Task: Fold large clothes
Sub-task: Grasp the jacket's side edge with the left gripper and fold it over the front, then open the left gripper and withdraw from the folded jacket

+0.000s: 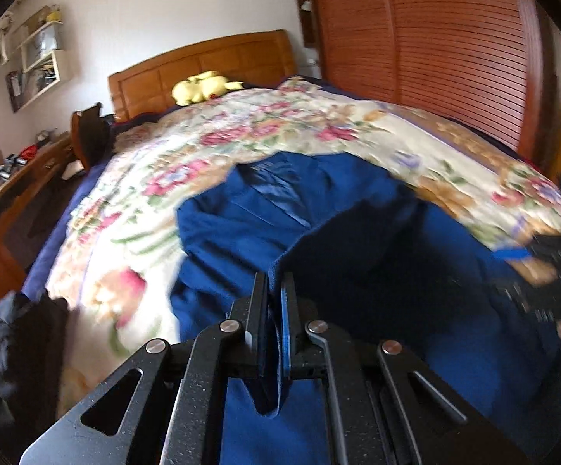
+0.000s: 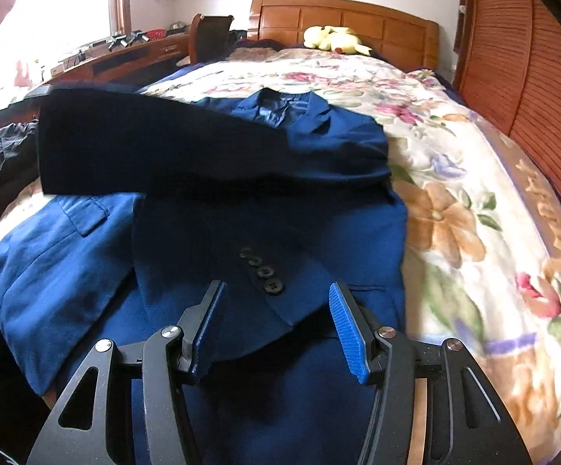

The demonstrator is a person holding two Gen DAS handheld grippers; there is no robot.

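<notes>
A navy blue suit jacket [image 2: 272, 209] lies on the floral bedspread [image 2: 474, 209], collar toward the headboard. One sleeve [image 2: 187, 147] is lifted and stretched across the chest toward the left. A second sleeve with several black cuff buttons [image 2: 263, 269] lies over the lower front. My left gripper [image 1: 274, 283] is shut on the jacket's blue cloth [image 1: 241, 209] and holds it raised. My right gripper [image 2: 276, 290] is open and empty, just above the buttoned cuff. The right gripper also shows in the left wrist view [image 1: 544, 271] at the right edge, blurred.
A yellow plush toy [image 2: 334, 38] sits by the wooden headboard [image 2: 358, 15]. A dark garment [image 2: 1, 155] lies at the bed's left edge. A desk and chair [image 2: 206, 35] stand on the left. A slatted wooden wardrobe [image 2: 532, 77] runs along the right.
</notes>
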